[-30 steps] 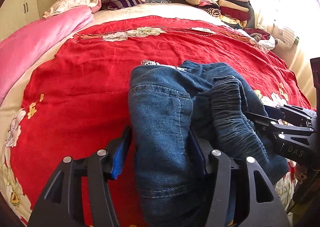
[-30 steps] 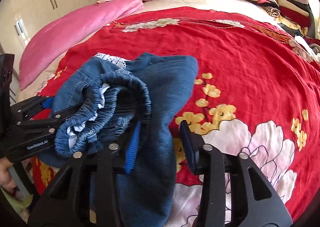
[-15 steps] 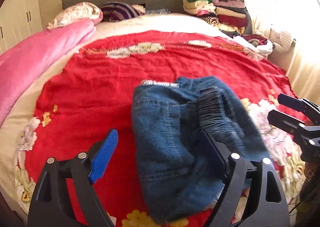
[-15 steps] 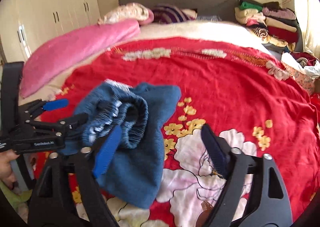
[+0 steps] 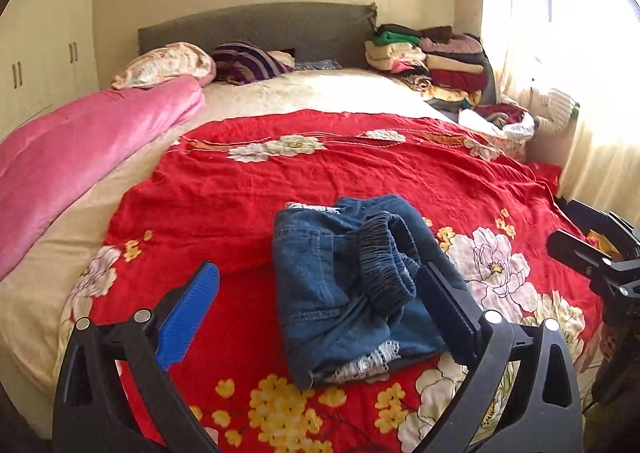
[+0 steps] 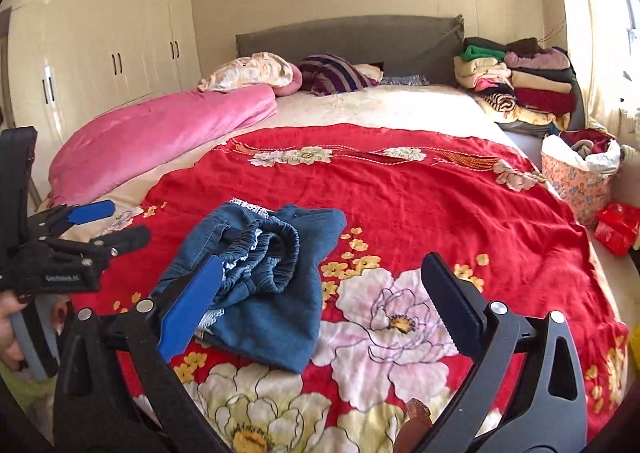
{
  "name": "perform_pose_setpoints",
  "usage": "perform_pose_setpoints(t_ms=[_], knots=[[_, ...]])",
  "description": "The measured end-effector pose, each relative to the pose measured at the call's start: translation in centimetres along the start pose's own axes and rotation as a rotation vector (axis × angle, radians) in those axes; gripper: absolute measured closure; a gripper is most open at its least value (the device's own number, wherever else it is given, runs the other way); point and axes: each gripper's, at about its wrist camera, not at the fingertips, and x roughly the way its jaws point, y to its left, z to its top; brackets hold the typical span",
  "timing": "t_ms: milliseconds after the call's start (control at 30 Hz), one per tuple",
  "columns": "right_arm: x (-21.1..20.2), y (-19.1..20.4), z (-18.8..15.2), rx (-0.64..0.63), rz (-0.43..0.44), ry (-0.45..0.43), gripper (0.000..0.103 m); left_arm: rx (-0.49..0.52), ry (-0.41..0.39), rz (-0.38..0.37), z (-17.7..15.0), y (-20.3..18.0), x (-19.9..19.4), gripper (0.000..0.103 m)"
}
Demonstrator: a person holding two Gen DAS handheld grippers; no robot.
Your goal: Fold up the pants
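Two claws, both empty at this point. From the left wrist view, the left claw (image 5: 316, 309) has its jaws opening wide, nothing pinched between them; the pants (image 5: 352, 285) sit in a compact denim bundle on the red bedspread (image 5: 320, 173), elastic waistband on top. Looks like they were set there because that patch of the bed is flat and bare. From the right wrist view, the right claw (image 6: 324, 309) is opening too, holding nothing, with the pants just ahead to its left. I'd guess the fold is basically done.
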Motion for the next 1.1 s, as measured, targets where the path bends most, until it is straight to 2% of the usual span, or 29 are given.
perform_pose_setpoints(t_ms=[200,500,667,933,1100], knots=[[-2.2,0.2,-1.9,-0.02,-0.011,-0.006,0.009,-0.012,0.025,0.038,-2.5,0.1,-1.6,0.004],[-2.5,-0.2,-5.7,0.001,-0.052,0.094,0.009,-0.046,0.116,0.05,-7.1,-0.3,-1.7,0.004],[-2.6,-0.6,-7.2,0.038,-0.083,0.124,0.009,-0.068,0.141,0.049,-7.7,-0.1,-1.2,0.004],[-2.0,0.2,-7.7,0.023,-0.06,0.152,0.009,-0.076,0.195,0.04,-8.6,-0.3,-0.1,0.004],[-1.9,0.6,-7.6,0.012,-0.054,0.154,0.009,-0.067,0.188,0.034,-8.7,-0.6,-0.4,0.004]])
